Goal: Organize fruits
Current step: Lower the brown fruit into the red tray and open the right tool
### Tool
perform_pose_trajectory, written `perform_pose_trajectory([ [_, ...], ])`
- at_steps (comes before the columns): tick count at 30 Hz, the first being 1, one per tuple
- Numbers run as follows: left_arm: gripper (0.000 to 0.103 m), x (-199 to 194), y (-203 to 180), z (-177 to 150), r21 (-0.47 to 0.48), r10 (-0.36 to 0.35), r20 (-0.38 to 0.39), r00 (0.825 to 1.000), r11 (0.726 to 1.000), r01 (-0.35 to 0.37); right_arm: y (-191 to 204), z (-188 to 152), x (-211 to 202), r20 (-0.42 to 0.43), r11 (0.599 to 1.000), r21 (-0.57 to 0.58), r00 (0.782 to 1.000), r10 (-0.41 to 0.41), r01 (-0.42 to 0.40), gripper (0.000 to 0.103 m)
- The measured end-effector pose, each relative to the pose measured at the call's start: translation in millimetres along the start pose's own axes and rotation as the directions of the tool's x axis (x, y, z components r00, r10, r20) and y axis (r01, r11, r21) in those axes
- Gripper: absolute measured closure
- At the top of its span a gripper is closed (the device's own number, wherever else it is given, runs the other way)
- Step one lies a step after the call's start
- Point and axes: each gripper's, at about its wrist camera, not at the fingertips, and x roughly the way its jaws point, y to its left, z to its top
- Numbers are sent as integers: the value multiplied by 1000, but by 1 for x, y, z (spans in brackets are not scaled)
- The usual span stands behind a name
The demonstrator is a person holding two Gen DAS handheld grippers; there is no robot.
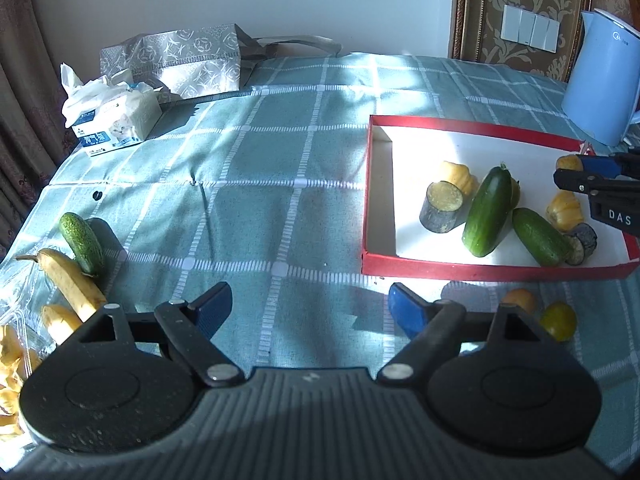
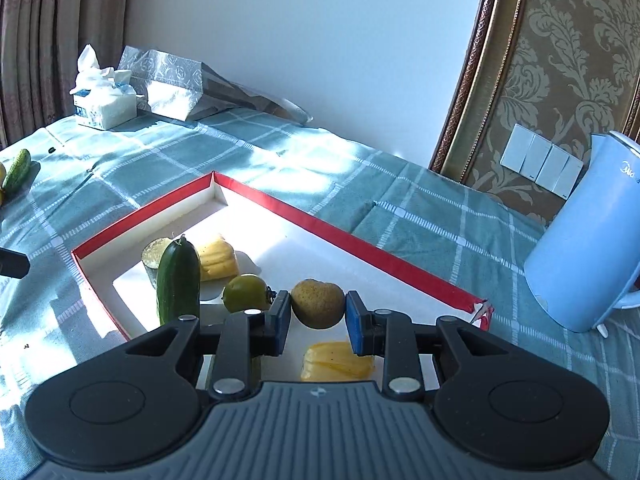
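Right wrist: brownish-green round fruit, speckled, between fingers.

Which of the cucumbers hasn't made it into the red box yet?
The bumpy cucumber at the table's left edge, leaning against a banana. The other two cucumbers already lie inside the red box.
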Motion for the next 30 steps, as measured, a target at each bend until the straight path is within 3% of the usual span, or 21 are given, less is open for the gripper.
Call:
perform_pose_trajectory([
  [10, 19, 2, 9, -4, -27, 25, -13, 1000, 999, -26, 2, -1, 26, -54, 999, 15, 998, 29, -28, 74],
  [21, 19, 5, 10, -4, -16, 11, -14, 1000, 1000, -12, -2, 6, 9, -26, 1000, 8, 999, -24, 24, 74],
  [30, 19, -9, 6, -8, 0, -45, 20, 999, 999, 45, -20, 4, -25, 13, 984, 173, 999, -47, 44, 74],
])
